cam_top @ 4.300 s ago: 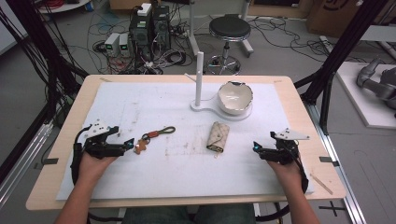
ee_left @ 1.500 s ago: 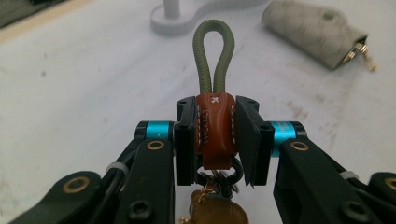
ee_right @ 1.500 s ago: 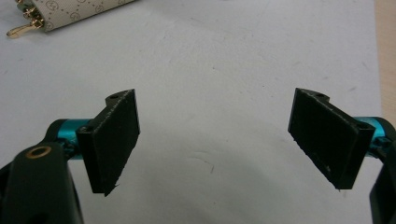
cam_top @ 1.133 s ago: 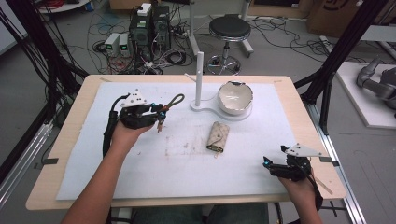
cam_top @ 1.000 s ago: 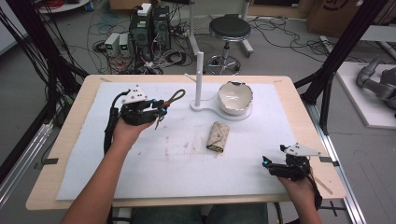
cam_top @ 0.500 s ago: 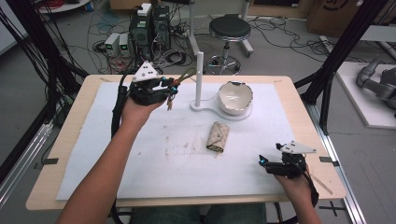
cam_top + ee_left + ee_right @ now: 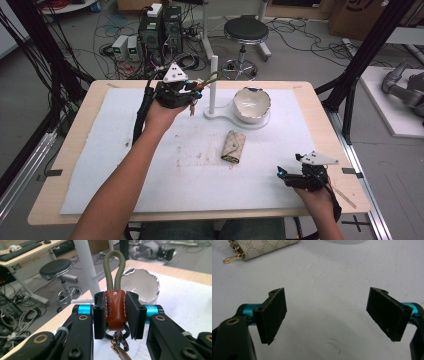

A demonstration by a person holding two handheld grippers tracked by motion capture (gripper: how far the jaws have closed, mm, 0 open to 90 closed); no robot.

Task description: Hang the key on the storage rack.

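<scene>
Two grippers sit far apart on the white mat (image 7: pixel 125 150), and the white post (image 7: pixel 213 82) of the stand at the far middle of the table serves as the landmark for everything else. Largest change: the left arm has swung a long way, from the near-left part of the mat up to a spot just left of that post, while the right arm has hardly shifted and rests at the near-right corner, well away from the post.

Next in size, the silver bowl (image 7: pixel 252 104) stands on the post's base just to its right, and the patterned pouch (image 7: pixel 233 146) lies flat on the mat nearer the person than the post; neither has moved.

The left gripper (image 7: pixel 192 91) has its jaws clamped on the brown leather tab of the keychain (image 7: pixel 114 308), which it has lifted off the mat. In the left gripper view the olive cord loop (image 7: pixel 114 270) stands up above the jaws, with the ring and clasp hanging below, and the post rises just beyond the loop.

The right gripper (image 7: pixel 335 315) hovers over bare mat with jaws spread wide and nothing between them.

Judging from this, the carry is nearly over and the loop seems meant to be hung over the post top; it does not look threaded yet.
</scene>
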